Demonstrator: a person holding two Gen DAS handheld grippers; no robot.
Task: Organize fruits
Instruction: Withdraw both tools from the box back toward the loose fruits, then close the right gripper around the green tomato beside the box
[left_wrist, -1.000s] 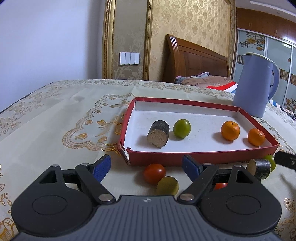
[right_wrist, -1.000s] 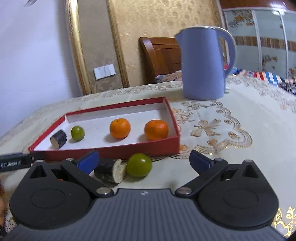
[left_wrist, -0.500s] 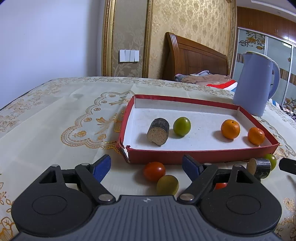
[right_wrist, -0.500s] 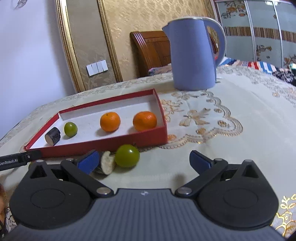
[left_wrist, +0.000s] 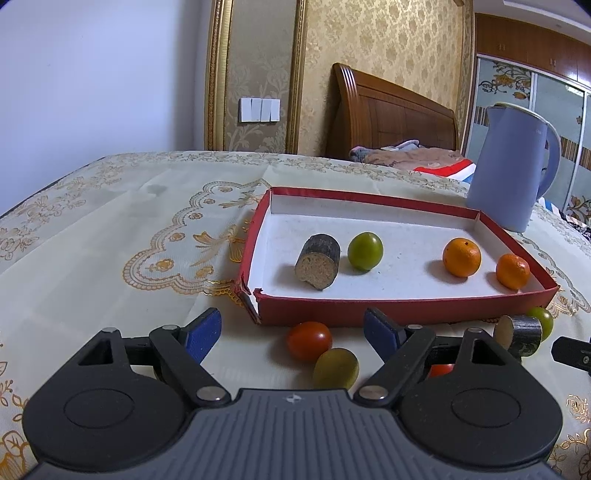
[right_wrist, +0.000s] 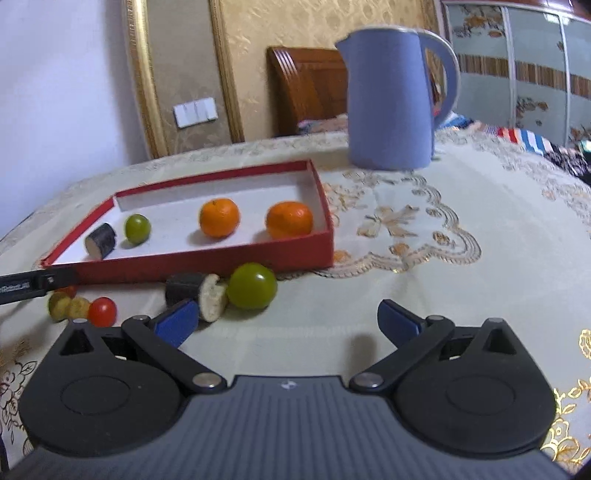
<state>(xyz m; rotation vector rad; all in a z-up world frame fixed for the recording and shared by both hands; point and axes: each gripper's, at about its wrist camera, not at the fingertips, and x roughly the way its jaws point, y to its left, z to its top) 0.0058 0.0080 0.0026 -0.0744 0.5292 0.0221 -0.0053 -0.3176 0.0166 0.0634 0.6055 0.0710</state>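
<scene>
Cream embroidered cloth covers the desk. Just in front of the red tray lie a red tomato and a yellow-green fruit, between the spread, empty jaws of the left tool; it should centre on one fruit before closing. Only the right view shows the right tool (wide apart, empty), near the green fruit outside the tray.

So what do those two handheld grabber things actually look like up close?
Both look alike. The left gripper and right gripper each have a dark grey ribbed body with a small white logo, two round black discs at the sides, and black angled linkage arms with silver pivot pins. The fingers end in blue pads. No cables, hands or sleeves are visible.
</scene>
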